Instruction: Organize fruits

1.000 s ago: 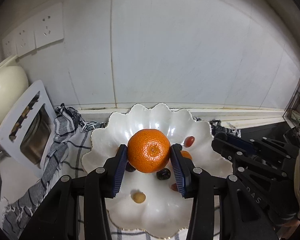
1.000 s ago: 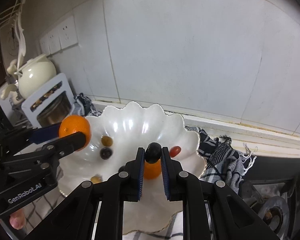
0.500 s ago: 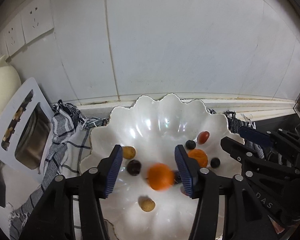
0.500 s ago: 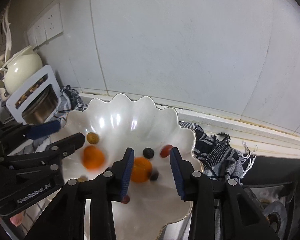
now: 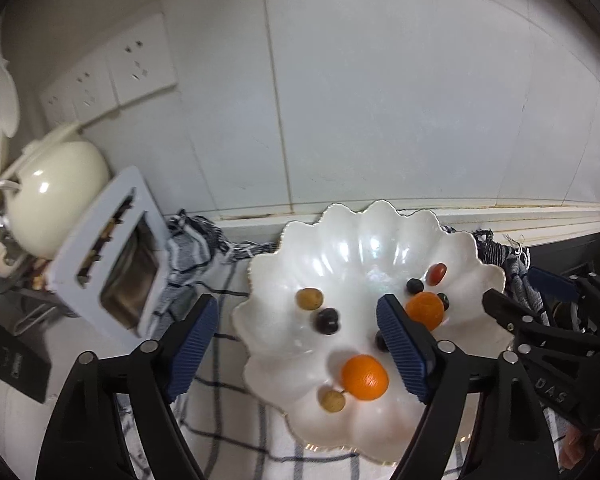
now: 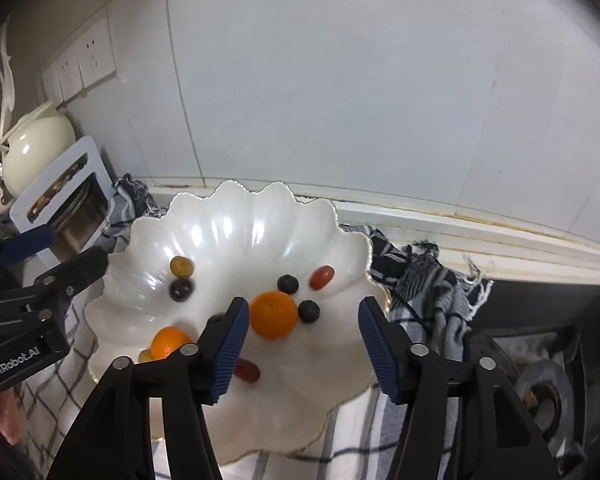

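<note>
A white scalloped bowl (image 5: 380,236) (image 6: 240,220) sits on a checked cloth. In it lie two oranges (image 5: 365,377) (image 5: 425,310), also in the right wrist view (image 6: 169,342) (image 6: 273,314), with several small fruits: dark berries (image 5: 326,320) (image 6: 287,283), a red one (image 5: 437,273) (image 6: 322,277), tan ones (image 5: 309,298) (image 5: 332,401). My left gripper (image 5: 298,350) is open and empty above the bowl's left side. My right gripper (image 6: 302,344) is open and empty above the bowl's right side.
A white toaster (image 5: 108,256) and a cream teapot (image 5: 54,196) stand at the left by the tiled wall with sockets (image 5: 140,68). A checked cloth (image 5: 220,420) lies under the bowl. A stove burner (image 6: 540,392) is at the right.
My left gripper let go of the orange and my right gripper let go of a dark berry; both dropped into the bowl. Both grippers opened wide and drew back upward.
</note>
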A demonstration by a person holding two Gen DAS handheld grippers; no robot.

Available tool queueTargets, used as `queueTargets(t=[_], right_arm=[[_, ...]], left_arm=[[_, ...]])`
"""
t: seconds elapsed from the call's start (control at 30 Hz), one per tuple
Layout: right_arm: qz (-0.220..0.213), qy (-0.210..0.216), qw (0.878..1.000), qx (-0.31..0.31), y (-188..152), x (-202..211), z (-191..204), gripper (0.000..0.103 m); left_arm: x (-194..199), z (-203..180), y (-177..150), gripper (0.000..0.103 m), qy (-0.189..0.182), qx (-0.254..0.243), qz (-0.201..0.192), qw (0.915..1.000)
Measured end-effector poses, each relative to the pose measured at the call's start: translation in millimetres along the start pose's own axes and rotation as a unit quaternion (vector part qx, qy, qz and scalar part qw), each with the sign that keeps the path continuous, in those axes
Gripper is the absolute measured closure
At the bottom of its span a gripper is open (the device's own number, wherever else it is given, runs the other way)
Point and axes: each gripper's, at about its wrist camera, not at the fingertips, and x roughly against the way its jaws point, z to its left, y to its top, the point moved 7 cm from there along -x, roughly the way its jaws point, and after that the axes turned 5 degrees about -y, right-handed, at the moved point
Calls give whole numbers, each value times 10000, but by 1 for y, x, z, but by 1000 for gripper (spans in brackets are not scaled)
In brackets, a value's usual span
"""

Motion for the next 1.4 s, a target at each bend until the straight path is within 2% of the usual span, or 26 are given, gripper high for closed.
queueTargets(t=[0.17,0.4,0.63,1.0,1.1,1.4], right_arm=[[-325,-93,9993,-153,-5,35,-7,30],[-846,-280,9960,-90,-16,95,-19,27],[-1339,-349,9904,17,-41,165,-28,24],[-1691,-380,9847,-159,-96,248,-44,24],[-1806,-418,9824,-230,-112,272,-50,24],[-1916,-436,9803,-194,-154,320,-53,24]], left_arm=[[29,-1,-9,13,113,-27,-202,9997],[85,-10,-25,7,184,53,-606,9980],[150,-27,-50,2,141,124,-1011,9947],[245,-53,-96,2,350,44,-1571,9869],[267,-60,-110,2,229,62,-1607,9867],[315,-72,-150,2,175,160,-1710,9850]])
